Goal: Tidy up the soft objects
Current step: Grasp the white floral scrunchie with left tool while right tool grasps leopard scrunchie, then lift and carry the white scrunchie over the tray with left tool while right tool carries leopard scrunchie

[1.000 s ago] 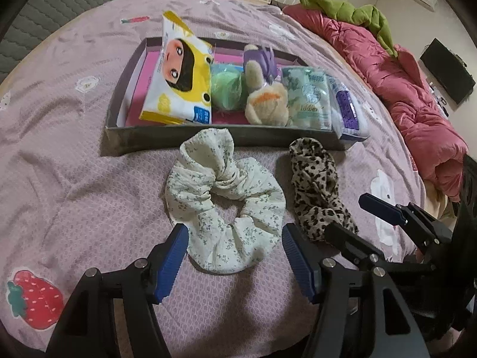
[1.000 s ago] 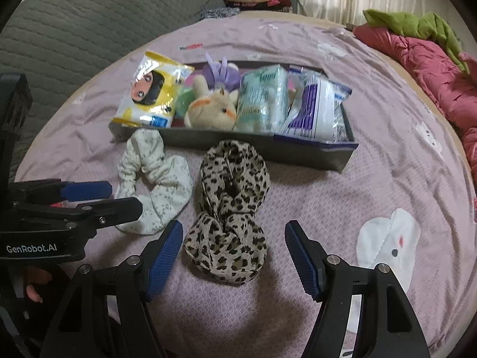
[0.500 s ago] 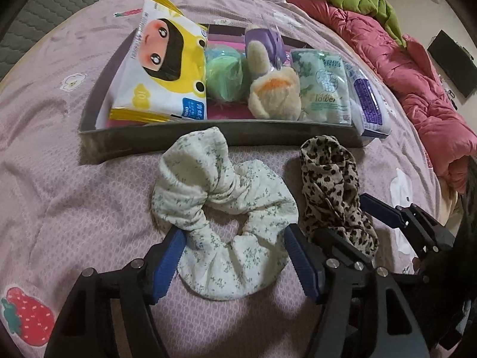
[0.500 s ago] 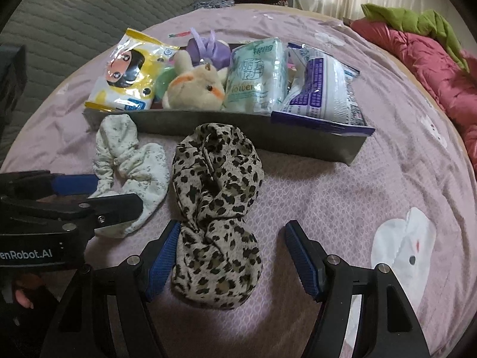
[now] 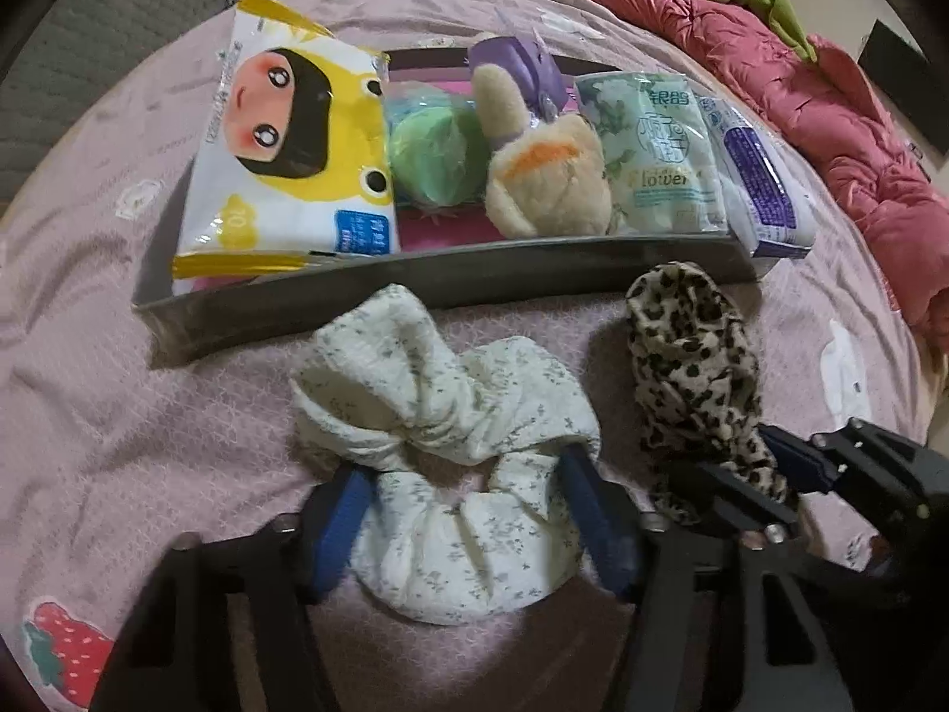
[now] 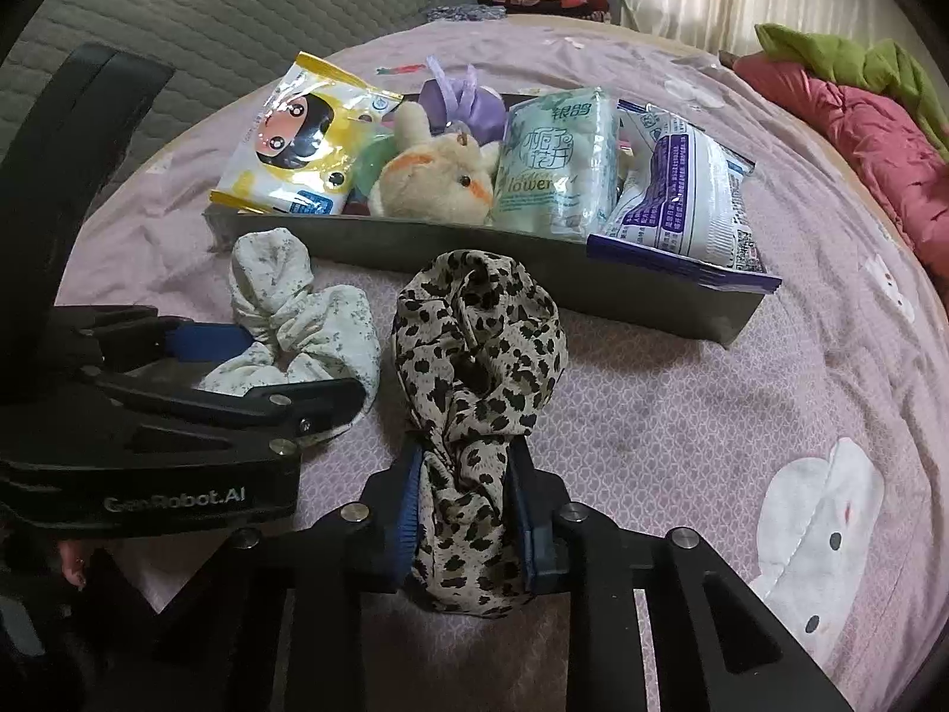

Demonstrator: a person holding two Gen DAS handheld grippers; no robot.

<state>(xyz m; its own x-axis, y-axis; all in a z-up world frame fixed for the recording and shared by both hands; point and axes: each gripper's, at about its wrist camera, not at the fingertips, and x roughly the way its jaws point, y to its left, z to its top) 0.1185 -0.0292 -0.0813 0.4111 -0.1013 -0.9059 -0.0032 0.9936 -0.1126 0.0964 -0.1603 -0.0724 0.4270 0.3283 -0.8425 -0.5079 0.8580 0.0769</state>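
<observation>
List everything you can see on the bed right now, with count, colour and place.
tray: one, dark grey, mid-bed
tissue packs: three; yellow-white left, green-white and purple-white right, in tray
plush toy: one, cream, tray centre
floral scrunchie: one, white, before tray
leopard scrunchie: one, tan-black, beside it
quilt: one, red, right edge
left gripper: fingers closing around floral scrunchie
right gripper: fingers closing, pinching leopard scrunchie

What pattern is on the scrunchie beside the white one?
Leopard print, tan with black spots; clearest in the right wrist view.
</observation>
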